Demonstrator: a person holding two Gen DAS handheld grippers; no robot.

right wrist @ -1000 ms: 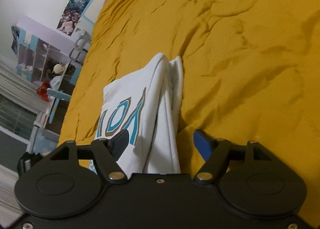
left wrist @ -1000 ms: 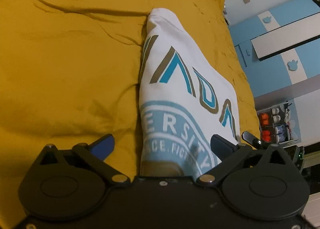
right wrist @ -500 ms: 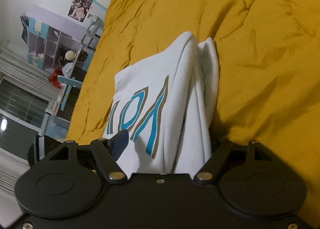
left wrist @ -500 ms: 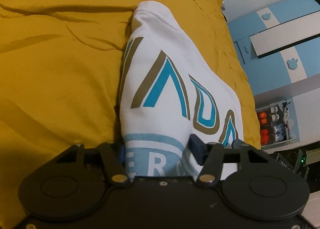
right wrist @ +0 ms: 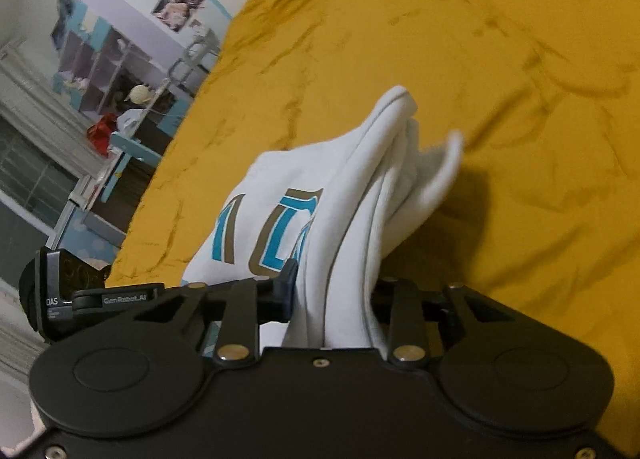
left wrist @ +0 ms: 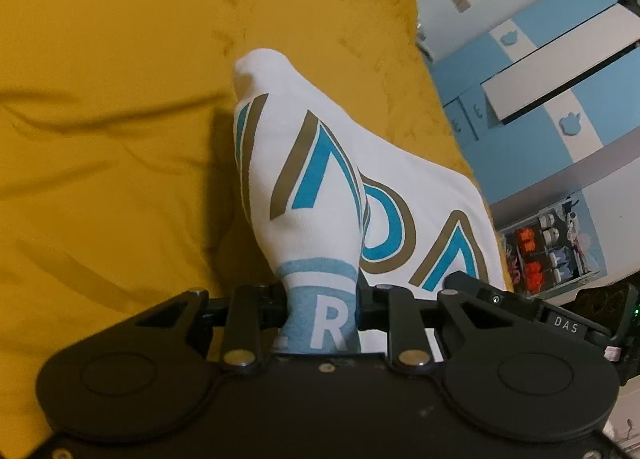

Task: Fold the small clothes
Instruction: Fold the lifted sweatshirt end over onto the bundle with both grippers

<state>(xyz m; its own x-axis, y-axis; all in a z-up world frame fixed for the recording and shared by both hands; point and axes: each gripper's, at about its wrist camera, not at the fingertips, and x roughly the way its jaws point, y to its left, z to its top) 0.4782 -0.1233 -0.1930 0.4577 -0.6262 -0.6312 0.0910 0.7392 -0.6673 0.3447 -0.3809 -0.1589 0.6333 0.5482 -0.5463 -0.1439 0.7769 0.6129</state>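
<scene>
Left wrist view, from the left: rumpled mustard-yellow bed cover point(left wrist: 112, 131) filling most of the frame, with a dark shadow just left of the garment. Centre: white cotton T-shirt with blue-and-bronze lettering point(left wrist: 320, 179), bunched and raised off the cover, far tip pointing away from the camera. Left tongs point(left wrist: 320, 299) closed tight on the shirt's pale-blue printed band, a white "R" showing between the black fingers point(left wrist: 272, 299). Right: blue-and-white wardrobe point(left wrist: 560, 99), and low down a small shelf of orange and white items, too blurred to name.

Right wrist view, from the left: lilac cubby shelf point(right wrist: 100, 59) and posters on the wall, something red below, window bars at the edge. Lower left: the other black gripper body, marked "DAS". Centre: same white shirt point(right wrist: 360, 187), hanging in long folds, lettering on its left face. Right tongs point(right wrist: 332, 291) pinched shut on the gathered white layers. Right: yellow cover point(right wrist: 520, 99), shadowed beneath the cloth.
</scene>
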